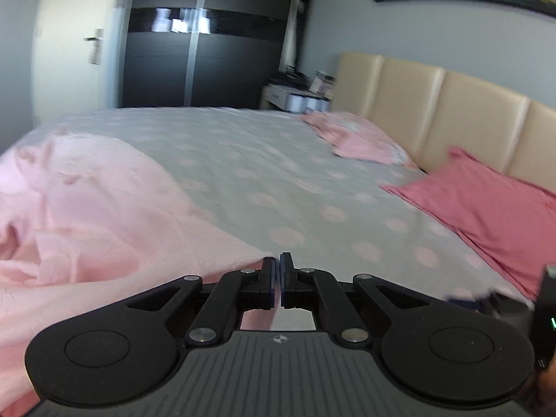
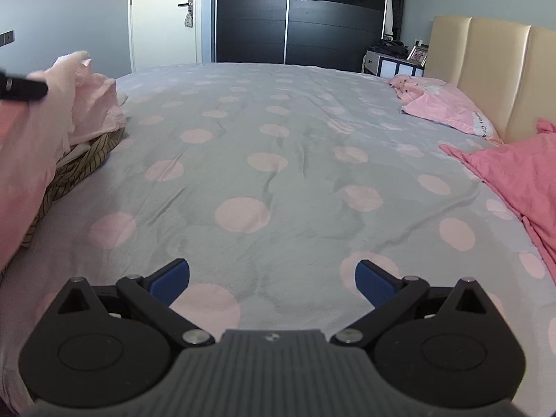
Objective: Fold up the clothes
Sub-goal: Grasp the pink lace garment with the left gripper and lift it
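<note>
While your left tongs (image 1: 278,267) are pressing together on an edge of the pale pink garment (image 1: 97,208), the cloth is hanging and draping off toward the left edge of the bed (image 1: 264,173), which suggests you are holding it up by that edge so its weight is pulling it straight. The left wrist view is blurring, so I cannot tell whether the pinch is sitting on a hem, a sleeve or a corner.

Your right tongs (image 2: 272,279) are standing spread wide with nothing between them, hovering low over the middle of the spotted cover near the bed's near edge; judging by that, you are keeping the right side free to take a second edge or to smooth the cloth down.

At the left edge of the bed, more clothes (image 2: 87,111) are lying in a loose heap, with a striped piece (image 2: 80,163) showing underneath the pink ones. Toward the headboard (image 2: 486,69) a darker pink garment (image 2: 514,180) is lying fairly flat near the right edge, and a pillow (image 2: 441,104) is sitting in the far right corner.

No basket, box or drawer is showing on the bed, so nothing is holding the clothes but the cover itself.
</note>
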Demonstrator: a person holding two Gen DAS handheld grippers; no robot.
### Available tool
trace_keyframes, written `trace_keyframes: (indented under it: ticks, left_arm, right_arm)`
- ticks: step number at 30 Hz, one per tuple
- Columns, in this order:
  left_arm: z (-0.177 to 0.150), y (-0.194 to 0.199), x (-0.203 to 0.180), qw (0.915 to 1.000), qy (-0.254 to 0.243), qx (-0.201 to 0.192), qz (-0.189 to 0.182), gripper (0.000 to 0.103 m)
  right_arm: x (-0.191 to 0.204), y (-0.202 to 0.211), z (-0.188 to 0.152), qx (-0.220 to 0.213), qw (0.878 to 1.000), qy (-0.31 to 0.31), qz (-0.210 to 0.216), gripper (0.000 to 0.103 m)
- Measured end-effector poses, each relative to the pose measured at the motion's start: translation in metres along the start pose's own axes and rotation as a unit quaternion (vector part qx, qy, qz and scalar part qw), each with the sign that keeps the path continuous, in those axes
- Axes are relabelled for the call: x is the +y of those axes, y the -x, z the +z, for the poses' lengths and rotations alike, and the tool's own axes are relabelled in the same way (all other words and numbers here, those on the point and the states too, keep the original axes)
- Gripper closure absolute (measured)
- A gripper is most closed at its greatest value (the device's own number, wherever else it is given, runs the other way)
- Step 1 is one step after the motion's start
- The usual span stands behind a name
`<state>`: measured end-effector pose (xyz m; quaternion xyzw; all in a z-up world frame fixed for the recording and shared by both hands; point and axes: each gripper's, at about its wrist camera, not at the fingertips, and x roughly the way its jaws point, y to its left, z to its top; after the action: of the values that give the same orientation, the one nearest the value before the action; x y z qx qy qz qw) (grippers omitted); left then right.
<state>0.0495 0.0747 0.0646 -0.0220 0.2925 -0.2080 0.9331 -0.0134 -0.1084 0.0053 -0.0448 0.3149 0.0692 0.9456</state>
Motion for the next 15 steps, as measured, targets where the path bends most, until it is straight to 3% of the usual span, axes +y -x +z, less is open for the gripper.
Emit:
trace_keyframes:
  ticks: [6, 12, 15]
  left_arm:
    - [-0.037, -0.012, -0.042, 0.9956, -0.025, 0.069, -0.059, 0.103]
    - [-0.074, -0.024, -0.085, 0.9824, -0.049, 0.137, -0.117, 0.103]
    - [-0.076, -0.019, -0.077, 0.9829, -0.054, 0.146, -0.098, 0.099]
  right_arm:
    - [-0.019, 0.011, 0.007, 0.002, 0.999, 0.004, -0.046, 0.001]
    - [-0.035, 0.018, 0.005, 0.017, 0.998, -0.007, -0.061, 0.001]
    - [-0.029, 0.020, 0.003, 0.017, 0.999, -0.004, -0.040, 0.001]
